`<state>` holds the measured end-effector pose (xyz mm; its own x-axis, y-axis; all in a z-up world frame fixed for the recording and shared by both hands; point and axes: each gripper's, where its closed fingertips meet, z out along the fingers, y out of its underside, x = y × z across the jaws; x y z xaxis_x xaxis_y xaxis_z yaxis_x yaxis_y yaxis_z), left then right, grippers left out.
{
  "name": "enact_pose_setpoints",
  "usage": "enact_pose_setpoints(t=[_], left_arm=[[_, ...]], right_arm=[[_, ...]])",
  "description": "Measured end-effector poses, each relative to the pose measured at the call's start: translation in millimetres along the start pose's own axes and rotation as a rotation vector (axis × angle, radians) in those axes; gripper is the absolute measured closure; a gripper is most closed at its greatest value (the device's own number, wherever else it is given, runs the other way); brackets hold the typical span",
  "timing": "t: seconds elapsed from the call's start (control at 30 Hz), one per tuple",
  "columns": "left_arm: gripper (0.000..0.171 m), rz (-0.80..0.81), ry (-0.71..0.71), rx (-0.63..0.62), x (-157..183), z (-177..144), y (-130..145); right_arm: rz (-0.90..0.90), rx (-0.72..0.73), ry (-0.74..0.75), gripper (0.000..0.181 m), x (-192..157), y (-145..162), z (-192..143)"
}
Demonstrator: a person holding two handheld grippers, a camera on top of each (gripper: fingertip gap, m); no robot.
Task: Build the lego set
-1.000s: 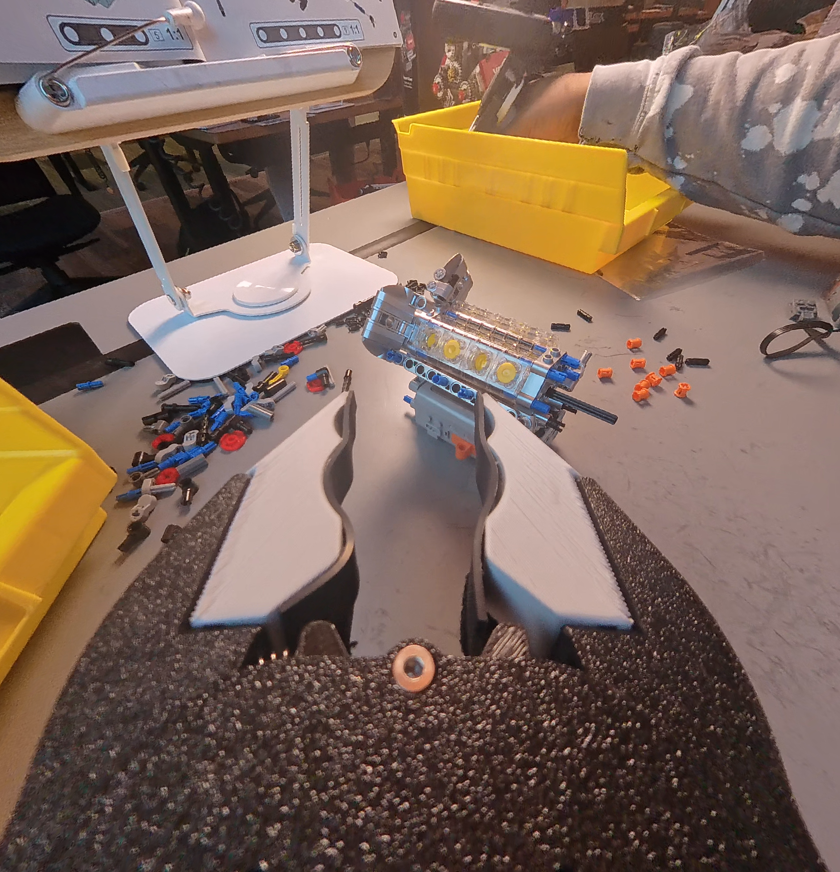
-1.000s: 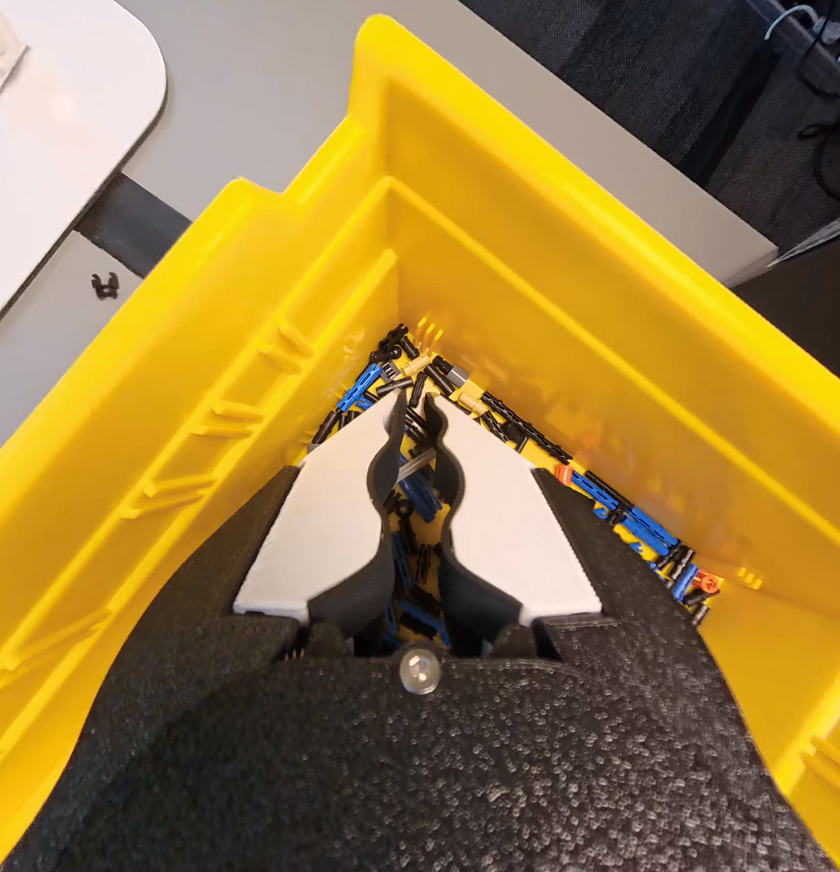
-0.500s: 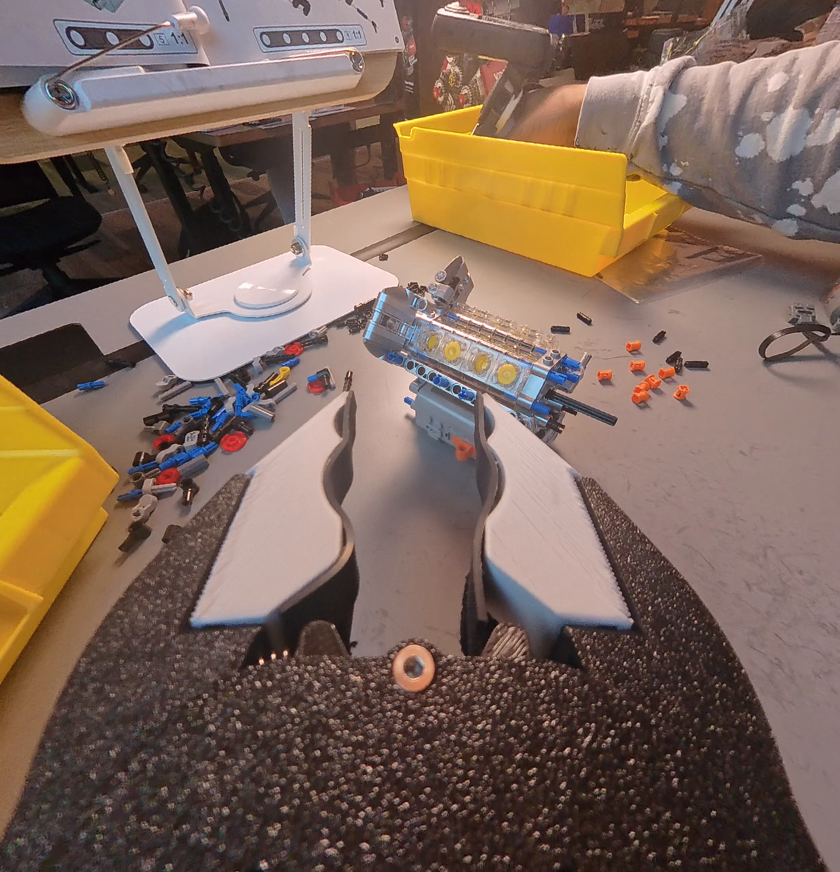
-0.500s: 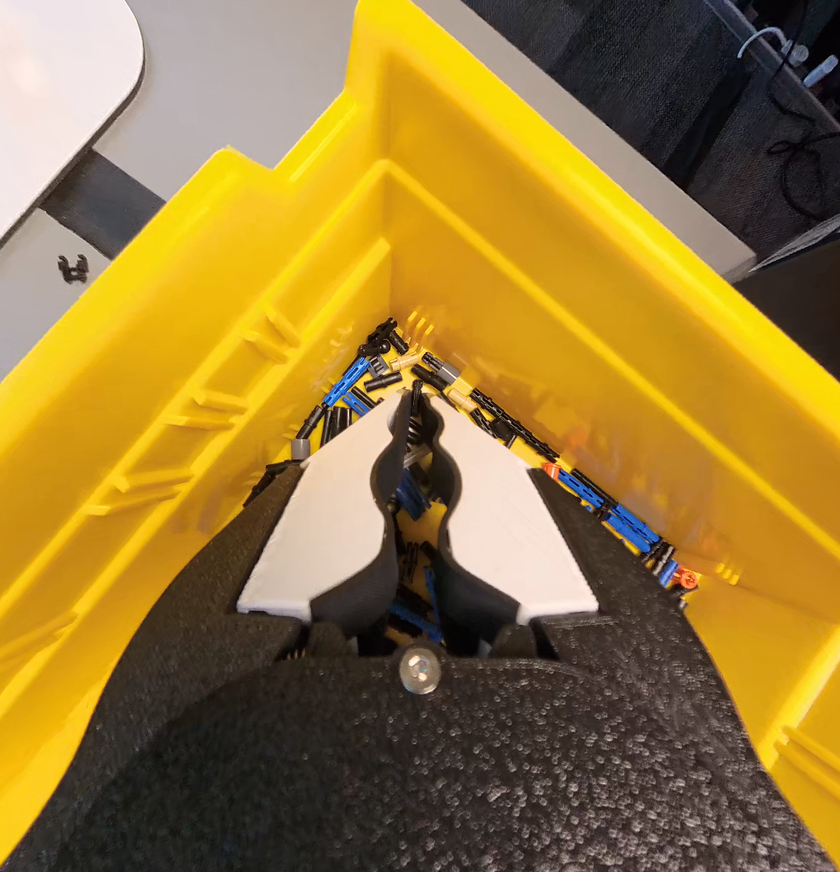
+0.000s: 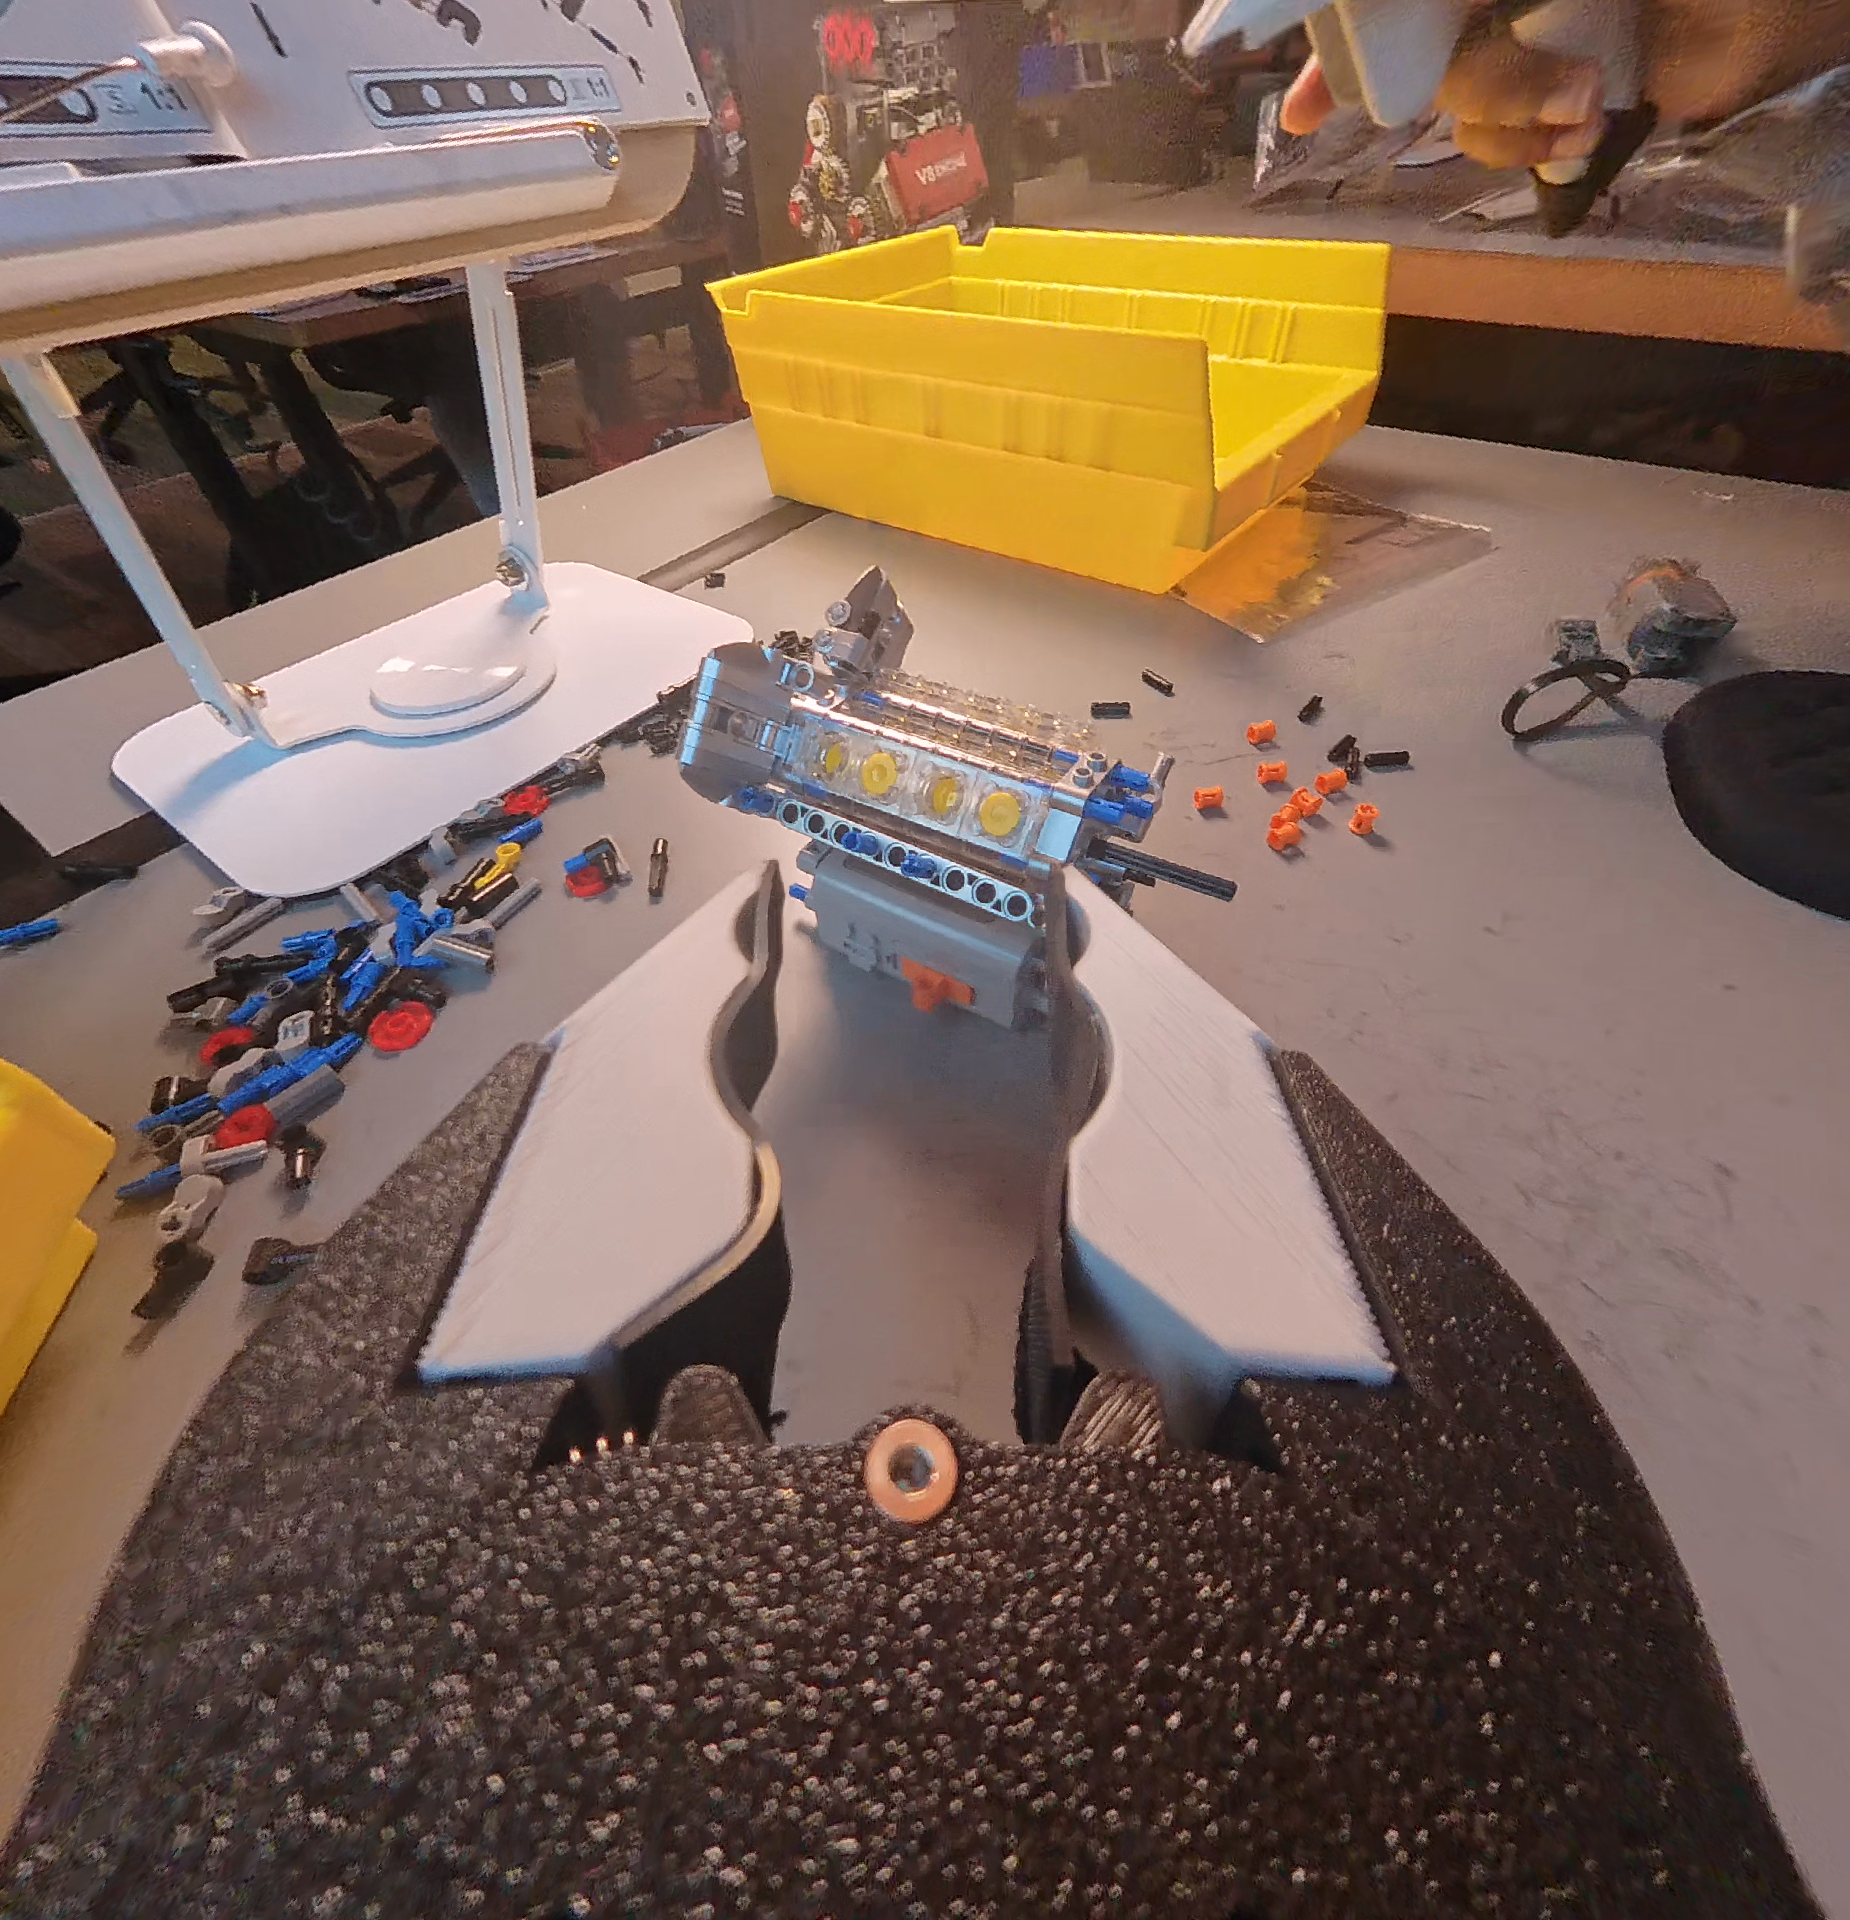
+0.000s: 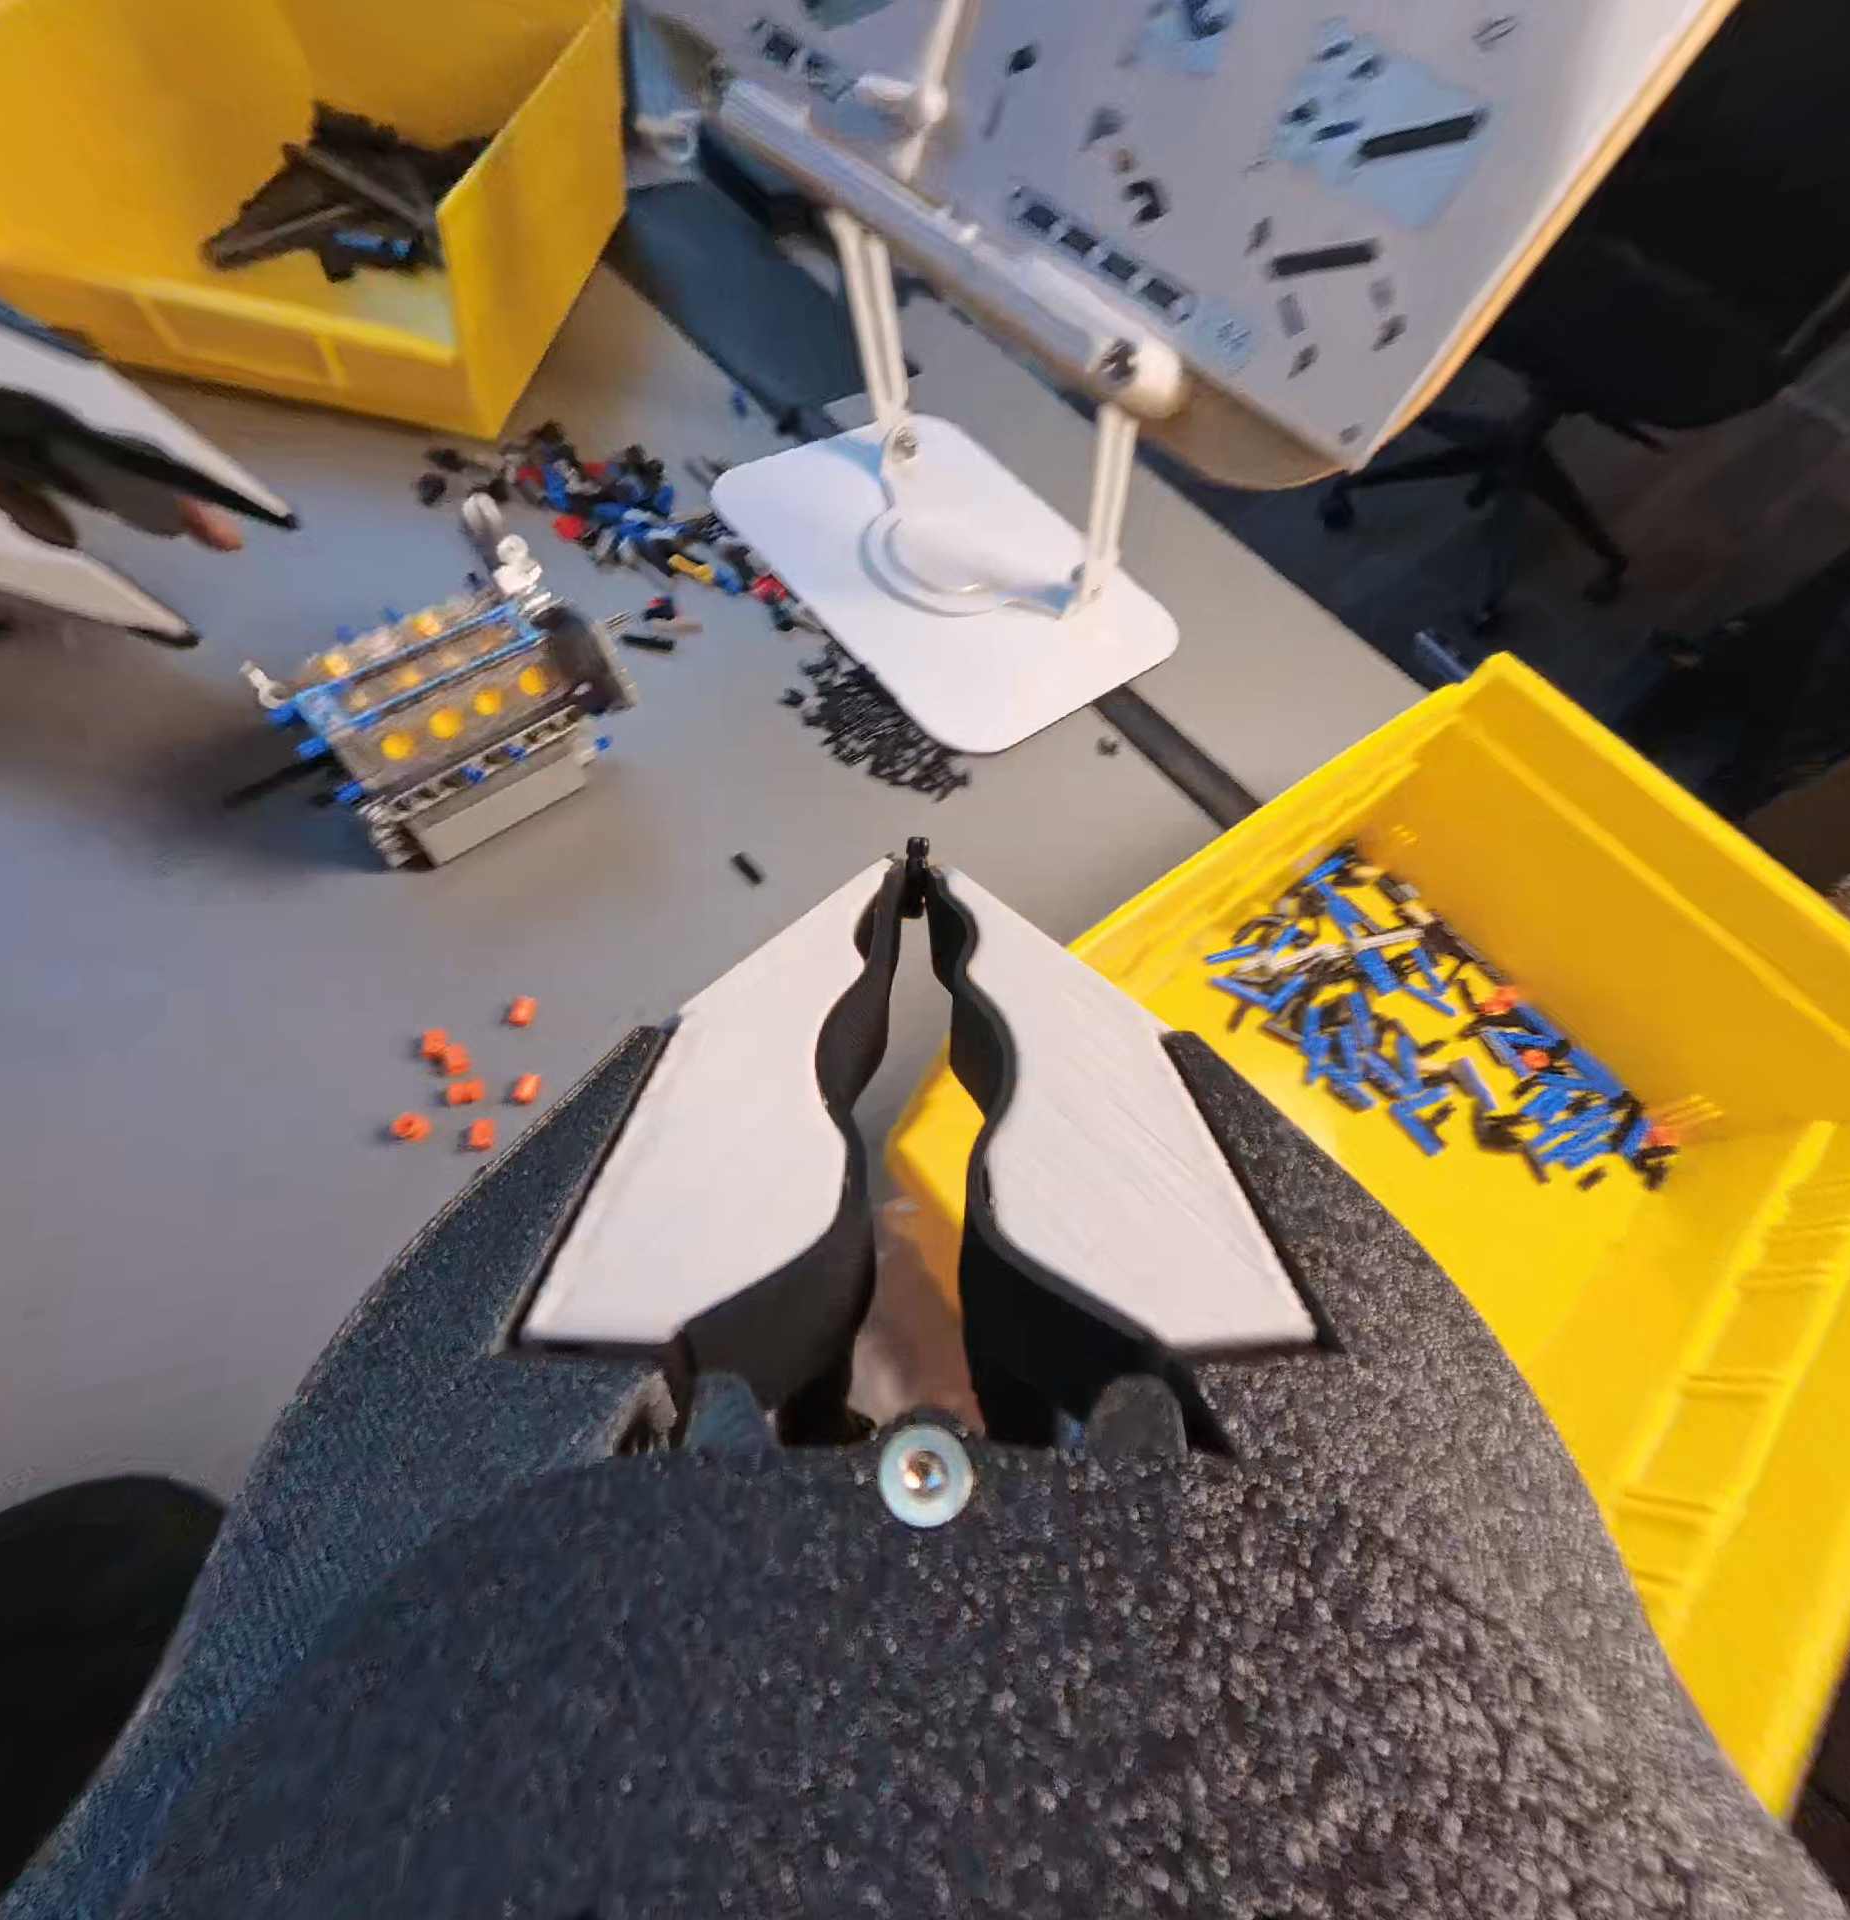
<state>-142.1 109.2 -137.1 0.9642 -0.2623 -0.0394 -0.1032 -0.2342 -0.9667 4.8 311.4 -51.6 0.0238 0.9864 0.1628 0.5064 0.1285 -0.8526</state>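
Beside the big yellow bin (image 6: 1586,1351), the toy engine (image 5: 931,790) sits between the spread fingers of the left gripper (image 5: 910,914), while the right gripper (image 6: 913,883) pinches a tiny black pin (image 6: 915,860) above the table.

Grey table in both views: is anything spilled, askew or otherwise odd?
Yes. Small blue, black and red building pieces lie scattered loose on the grey table beside the white stand base, and orange bushes are strewn near the grey brick-built engine model. Nothing looks damaged.
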Motion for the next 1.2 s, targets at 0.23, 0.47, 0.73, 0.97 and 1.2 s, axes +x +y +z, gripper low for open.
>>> enact_pose_setpoints(t=[0.23, 0.47, 0.73, 0.97, 1.2], left_arm=[[0.123, 0.123, 0.036, -0.038, 23, 1, 6], [0.123, 0.185, 0.07, -0.051, 50, -2, 7], [0.123, 0.161, 0.033, -0.043, 43, -2, 6], [0.123, 0.166, -0.002, -0.048, 39, -2, 7], [0.123, 0.156, -0.033, -0.041, 34, -4, 5]], right_arm=[[0.037, -0.213, -0.112, 0.178, -106, 86, 53], [-0.007, -0.303, -0.142, 0.178, -116, 122, 48], [-0.078, -0.313, -0.123, 0.178, -119, 126, 47], [-0.117, -0.328, -0.102, 0.177, -120, 130, 49], [-0.134, -0.256, -0.05, 0.172, -113, 118, 46]])
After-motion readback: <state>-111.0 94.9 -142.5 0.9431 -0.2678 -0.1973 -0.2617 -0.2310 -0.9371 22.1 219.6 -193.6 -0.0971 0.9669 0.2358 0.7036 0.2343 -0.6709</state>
